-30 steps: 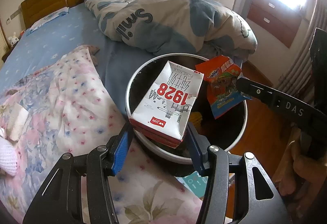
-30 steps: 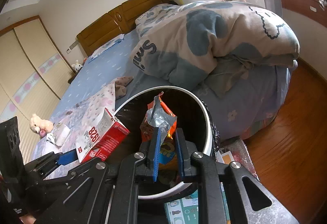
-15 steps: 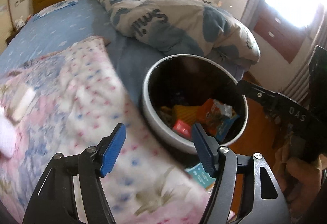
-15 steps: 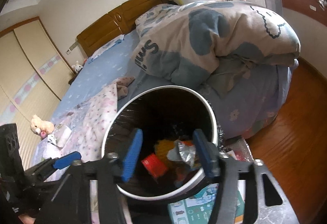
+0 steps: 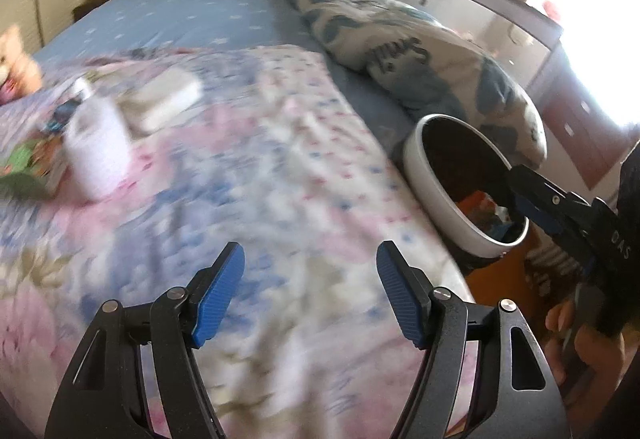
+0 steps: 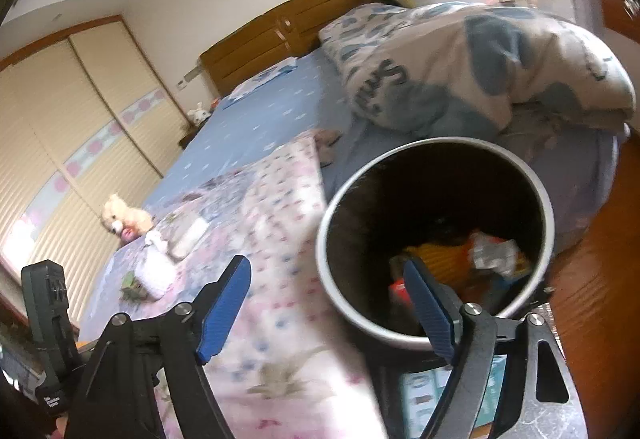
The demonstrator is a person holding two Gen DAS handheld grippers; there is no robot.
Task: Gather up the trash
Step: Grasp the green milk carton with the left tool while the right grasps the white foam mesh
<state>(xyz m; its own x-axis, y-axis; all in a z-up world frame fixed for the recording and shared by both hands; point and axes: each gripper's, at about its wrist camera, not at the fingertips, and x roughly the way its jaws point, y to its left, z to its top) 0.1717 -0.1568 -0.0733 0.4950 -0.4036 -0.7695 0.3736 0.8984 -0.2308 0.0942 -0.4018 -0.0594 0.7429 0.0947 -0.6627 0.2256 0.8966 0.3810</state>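
Observation:
A white-rimmed trash bin (image 5: 424,175) with a black liner stands beside the bed; in the right wrist view (image 6: 548,223) it holds an orange wrapper (image 6: 492,251), a red carton and other trash. My left gripper (image 5: 310,293) is open and empty over the floral blanket (image 5: 260,179). My right gripper (image 6: 326,309) is open and empty at the bin's near rim. More trash lies on the blanket at the left: a white bottle (image 5: 98,147), a white box (image 5: 166,101) and a green packet (image 5: 28,171).
A rolled blue-and-white duvet (image 5: 420,67) lies on the blue bed behind the bin. A teddy bear (image 6: 120,221) sits at the bed's left edge. A printed box (image 6: 436,395) lies on the wooden floor (image 6: 596,303) below the bin. Wardrobe doors stand at left.
Both grippers opened and dropped the red carton and the orange wrapper into the bin. The left gripper then swung left over the blanket; the right gripper shifted slightly left.

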